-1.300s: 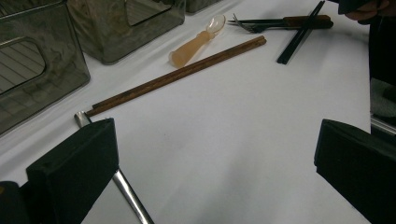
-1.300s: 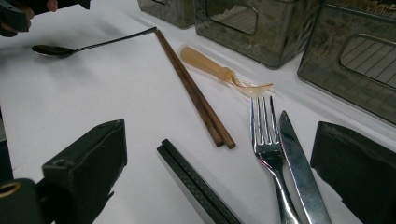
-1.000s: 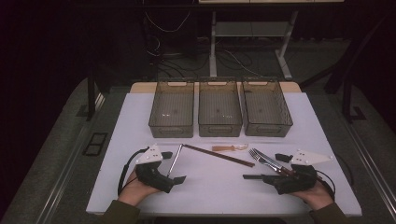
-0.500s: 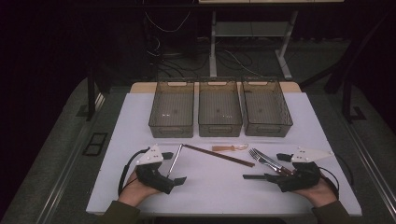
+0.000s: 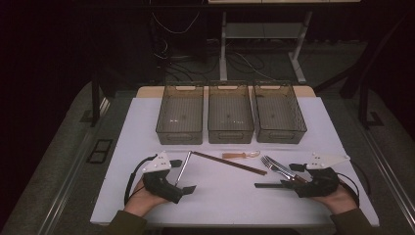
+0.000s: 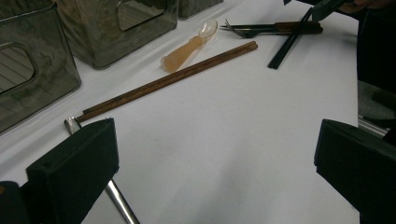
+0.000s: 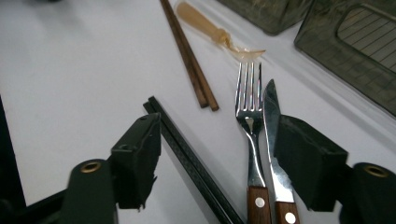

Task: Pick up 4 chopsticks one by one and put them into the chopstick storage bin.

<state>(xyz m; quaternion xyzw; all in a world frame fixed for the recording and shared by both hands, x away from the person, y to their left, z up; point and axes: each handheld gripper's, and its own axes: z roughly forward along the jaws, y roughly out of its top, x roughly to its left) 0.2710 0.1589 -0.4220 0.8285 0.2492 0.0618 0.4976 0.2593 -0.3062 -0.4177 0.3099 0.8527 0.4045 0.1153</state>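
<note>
Between right gripper (image 7: 212,154) jaws, set wide: fork (image 7: 249,126), knife (image 7: 273,140), black chopsticks (image 7: 187,149). We centre on fork alone, then close. Left gripper (image 6: 215,168) wide, idle.

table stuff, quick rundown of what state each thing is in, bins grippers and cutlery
left gripper: open, holding nothing
right gripper: open, jaws either side of the fork and knife
fork: flat on table
knife: flat beside fork
three bins: upright, empty
brown chopsticks: flat, paired
</note>
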